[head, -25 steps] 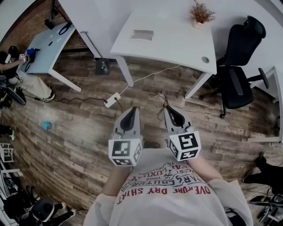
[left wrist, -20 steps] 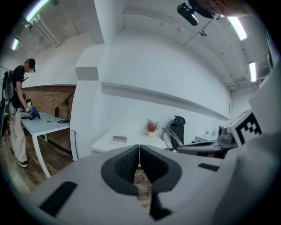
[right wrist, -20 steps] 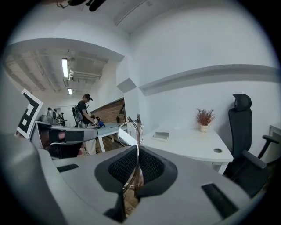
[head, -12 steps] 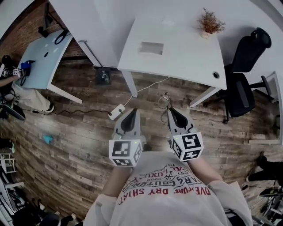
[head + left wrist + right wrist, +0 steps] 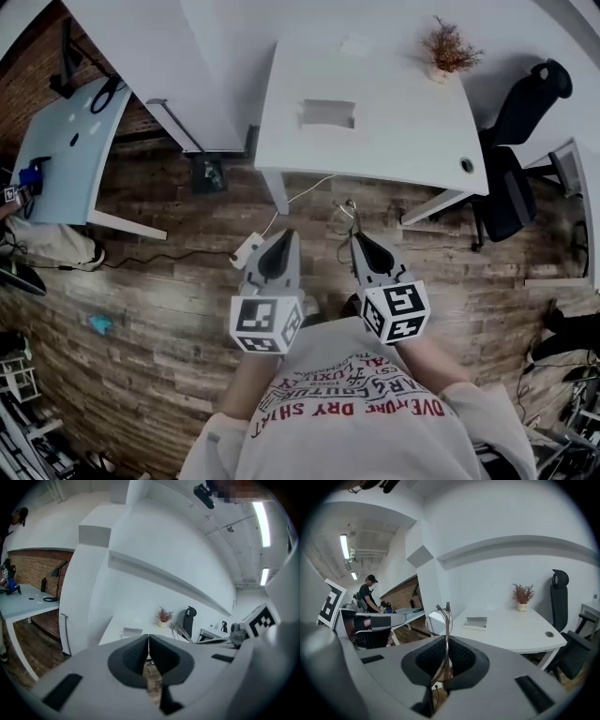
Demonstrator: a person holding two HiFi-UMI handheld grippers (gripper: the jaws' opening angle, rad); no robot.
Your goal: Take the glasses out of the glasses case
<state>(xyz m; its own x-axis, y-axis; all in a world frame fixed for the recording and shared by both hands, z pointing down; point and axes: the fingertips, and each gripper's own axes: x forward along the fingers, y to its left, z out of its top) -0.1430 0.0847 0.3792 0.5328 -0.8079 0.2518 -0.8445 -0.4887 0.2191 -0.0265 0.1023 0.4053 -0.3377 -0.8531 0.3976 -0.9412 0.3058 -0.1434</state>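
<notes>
White desk (image 5: 394, 127), potted plant (image 5: 448, 52) on it; black chair (image 5: 511, 197) beside.

Glasses (image 5: 447, 630): thin metal wire, bright and glossy; clear lens.
Right gripper (image 5: 446, 644): smooth matt grey plastic shell; pads (image 5: 461, 658) dark, finely dotted, matt.
Left gripper (image 5: 148, 641): same matt grey plastic; pads (image 5: 133, 656) dark, ribbed.
Table (image 5: 394, 141): white, smooth, matt.
Glasses case (image 5: 328, 113): on the table; pale grey, matt; its material cannot be told.
Floor (image 5: 169, 309): under the table; brown wood planks, grainy.
Shirt (image 5: 347, 412): light cloth with printed letters.
</notes>
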